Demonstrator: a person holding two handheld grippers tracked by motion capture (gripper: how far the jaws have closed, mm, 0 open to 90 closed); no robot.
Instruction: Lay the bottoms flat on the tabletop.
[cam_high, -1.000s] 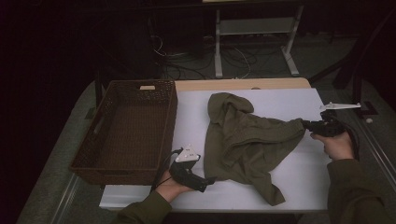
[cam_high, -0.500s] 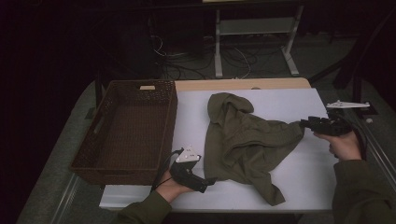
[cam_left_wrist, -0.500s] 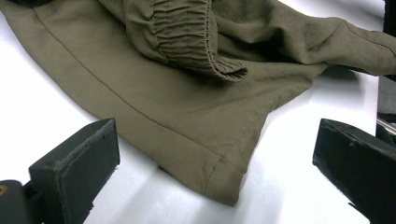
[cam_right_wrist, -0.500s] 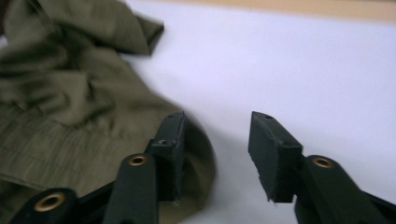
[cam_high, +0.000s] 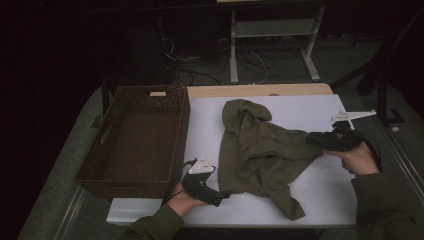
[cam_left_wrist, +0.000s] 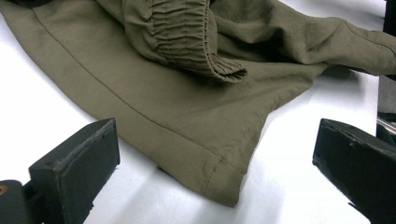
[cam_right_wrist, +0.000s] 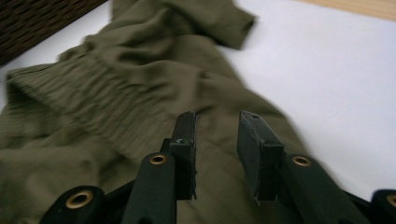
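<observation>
An olive green garment (cam_high: 260, 150) with an elastic waistband lies crumpled on the white table (cam_high: 310, 107). My left gripper (cam_high: 223, 195) rests low at the near edge, by the garment's lower left hem. In the left gripper view its jaws stand wide open (cam_left_wrist: 217, 140), and a hem corner of the garment (cam_left_wrist: 187, 116) lies on the table between them. My right gripper (cam_high: 312, 139) hovers over the garment's right end. Its jaws (cam_right_wrist: 217, 121) have just been closing, but a gap stays between them. The garment (cam_right_wrist: 116, 93) lies below them, unpinched.
A dark brown wicker basket (cam_high: 132, 91) stands on the table's left side, with nothing in it. Bare white table lies to the right of and behind the garment. Beyond the table, cables and a metal stand (cam_high: 270, 35) sit on the dark floor.
The right hand drew slightly right, then came back over the garment's right end, a little higher. The garment and the left hand have stayed in place.
</observation>
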